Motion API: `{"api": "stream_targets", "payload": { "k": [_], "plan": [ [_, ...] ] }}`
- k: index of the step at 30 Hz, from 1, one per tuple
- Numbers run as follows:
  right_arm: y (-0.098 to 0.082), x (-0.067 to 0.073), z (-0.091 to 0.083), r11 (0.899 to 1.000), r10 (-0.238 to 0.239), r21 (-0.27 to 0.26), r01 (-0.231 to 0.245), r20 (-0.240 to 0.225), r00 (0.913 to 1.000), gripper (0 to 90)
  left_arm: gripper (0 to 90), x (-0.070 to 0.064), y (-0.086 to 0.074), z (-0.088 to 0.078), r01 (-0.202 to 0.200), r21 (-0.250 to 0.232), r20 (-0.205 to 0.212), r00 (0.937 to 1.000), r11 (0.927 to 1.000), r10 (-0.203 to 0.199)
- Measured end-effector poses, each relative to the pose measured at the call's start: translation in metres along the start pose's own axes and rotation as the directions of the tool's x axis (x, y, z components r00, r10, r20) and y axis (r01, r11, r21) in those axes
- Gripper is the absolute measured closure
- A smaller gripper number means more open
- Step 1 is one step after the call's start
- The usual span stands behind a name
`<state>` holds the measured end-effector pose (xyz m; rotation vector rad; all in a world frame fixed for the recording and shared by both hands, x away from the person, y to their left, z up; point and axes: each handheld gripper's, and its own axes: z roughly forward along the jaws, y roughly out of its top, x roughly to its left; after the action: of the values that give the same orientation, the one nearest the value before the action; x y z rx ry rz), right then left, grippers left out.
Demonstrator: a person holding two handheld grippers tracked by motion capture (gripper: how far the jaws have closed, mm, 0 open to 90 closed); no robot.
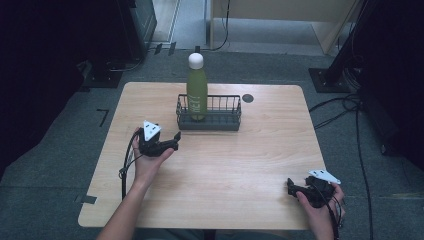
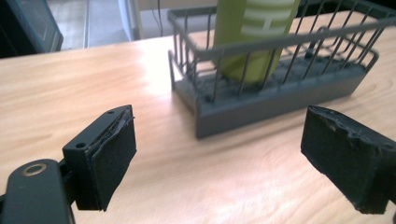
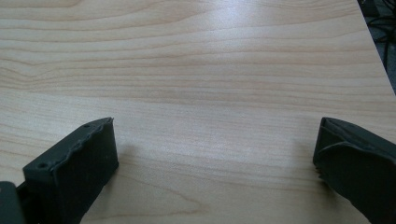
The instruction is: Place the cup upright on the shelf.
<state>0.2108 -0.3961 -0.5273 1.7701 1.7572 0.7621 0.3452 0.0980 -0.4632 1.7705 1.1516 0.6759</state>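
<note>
Left gripper (image 1: pixel 170 141) over the table (image 1: pixel 225 165), jaws spread wide, nothing between them, aimed at the wire basket (image 1: pixel 209 121). Green bottle (image 1: pixel 197 92) upright in the basket's left end. Right gripper (image 1: pixel 295 187) near the front right corner, gaping too, nothing held.

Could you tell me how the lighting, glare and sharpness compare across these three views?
High view: dim and dark at the edges, table evenly lit, slightly soft. Left gripper view: bright glare on the wood beside the basket, green bottle cut off at the top, near jaws of the left gripper a little blurred. Right gripper view: a soft sheen on the grain, faint shadows under the right gripper.
</note>
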Motion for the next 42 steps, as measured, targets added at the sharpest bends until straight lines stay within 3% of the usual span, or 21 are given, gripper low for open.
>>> {"api": "stream_targets", "payload": {
  "k": [6,15,22,29,34,42],
  "plan": [
    [0.000,0.000,0.000,1.000,0.000,0.000,0.000,0.000,1.0000,0.0,10.8,0.012,-0.017,-0.012,0.028,0.028,-0.022,0.9994,0.9992,-0.028],
    [0.000,0.000,0.000,1.000,0.000,0.000,0.000,0.000,1.0000,0.0,10.8,0.027,-0.049,-0.030,0.060,0.108,-0.072,0.9960,0.9924,-0.052],
    [0.000,0.000,0.000,1.000,0.000,0.000,0.000,0.000,1.0000,0.0,10.8,0.036,-0.070,-0.049,0.051,0.167,-0.108,0.9936,0.9846,-0.033],
    [0.000,0.000,0.000,1.000,-0.002,0.000,0.002,0.000,1.0000,0.0,10.5,0.042,-0.086,-0.067,0.008,0.233,-0.134,0.9906,0.9724,0.024],
    [0.000,0.000,0.000,1.000,-0.001,0.000,0.001,0.000,1.0000,0.0,10.5,0.048,-0.092,-0.077,0.023,0.261,-0.136,0.9907,0.9650,0.013],
    [0.000,0.000,0.000,1.000,-0.001,0.001,0.001,0.000,1.0000,0.0,10.9,0.058,-0.103,-0.092,0.028,0.293,-0.180,0.9834,0.9556,0.026]
  ]
}}
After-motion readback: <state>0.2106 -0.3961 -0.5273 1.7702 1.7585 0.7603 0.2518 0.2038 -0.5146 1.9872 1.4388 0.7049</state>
